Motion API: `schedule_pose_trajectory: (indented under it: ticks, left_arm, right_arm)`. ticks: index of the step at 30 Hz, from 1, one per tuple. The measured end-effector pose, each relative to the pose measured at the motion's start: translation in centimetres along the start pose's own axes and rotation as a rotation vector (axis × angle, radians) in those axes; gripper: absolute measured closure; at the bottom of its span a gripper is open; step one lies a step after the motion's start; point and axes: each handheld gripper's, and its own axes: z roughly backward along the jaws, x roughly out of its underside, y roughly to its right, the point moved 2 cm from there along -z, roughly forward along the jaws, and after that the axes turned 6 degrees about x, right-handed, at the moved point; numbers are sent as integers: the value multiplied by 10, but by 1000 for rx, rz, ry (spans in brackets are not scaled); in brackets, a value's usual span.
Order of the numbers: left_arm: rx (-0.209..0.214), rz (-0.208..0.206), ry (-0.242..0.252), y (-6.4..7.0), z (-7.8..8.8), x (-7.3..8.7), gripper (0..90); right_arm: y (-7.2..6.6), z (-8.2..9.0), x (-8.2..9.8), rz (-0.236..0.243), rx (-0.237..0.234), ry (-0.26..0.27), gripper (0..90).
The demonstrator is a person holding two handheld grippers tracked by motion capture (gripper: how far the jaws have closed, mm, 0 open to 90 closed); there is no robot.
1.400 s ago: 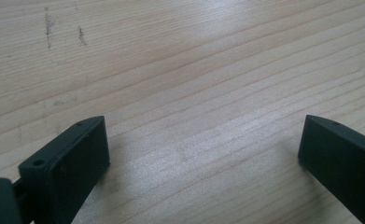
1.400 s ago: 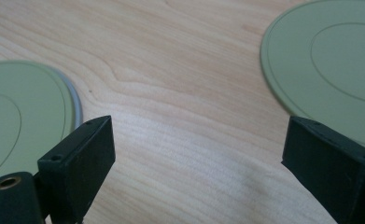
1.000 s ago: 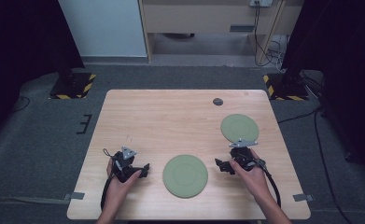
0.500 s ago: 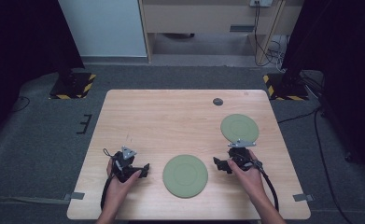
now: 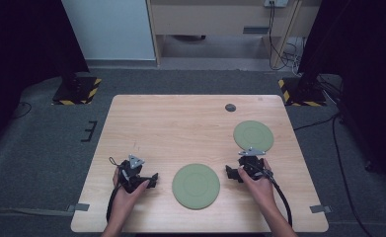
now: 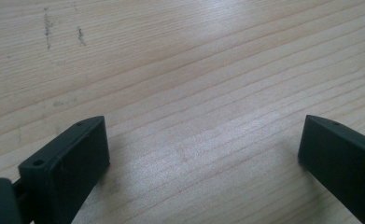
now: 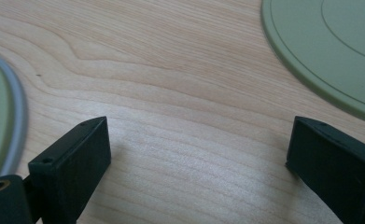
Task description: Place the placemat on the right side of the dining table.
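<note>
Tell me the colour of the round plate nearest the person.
Pale sage green round plate, plainest in the high view.

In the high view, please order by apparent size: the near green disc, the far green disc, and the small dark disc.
1. Near green disc, largest, though it lies closer to the camera.
2. Far green disc, somewhat smaller.
3. Small dark disc, clearly smallest.

On the worktop (image 5: 180,123), 1 disc (image 5: 196,185) lies near the front edge at the middle, another disc (image 5: 253,136) toward the right edge, and a small cap (image 5: 230,107) near the back edge.
</note>
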Motion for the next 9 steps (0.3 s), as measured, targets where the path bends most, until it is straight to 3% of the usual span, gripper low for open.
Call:
schedule_pose_trajectory:
  ticks: [9]
  left_arm:
    - [2, -2, -1, 0, 0, 0, 13]
  right_arm:
    - [0, -2, 2, -9, 11, -2, 4]
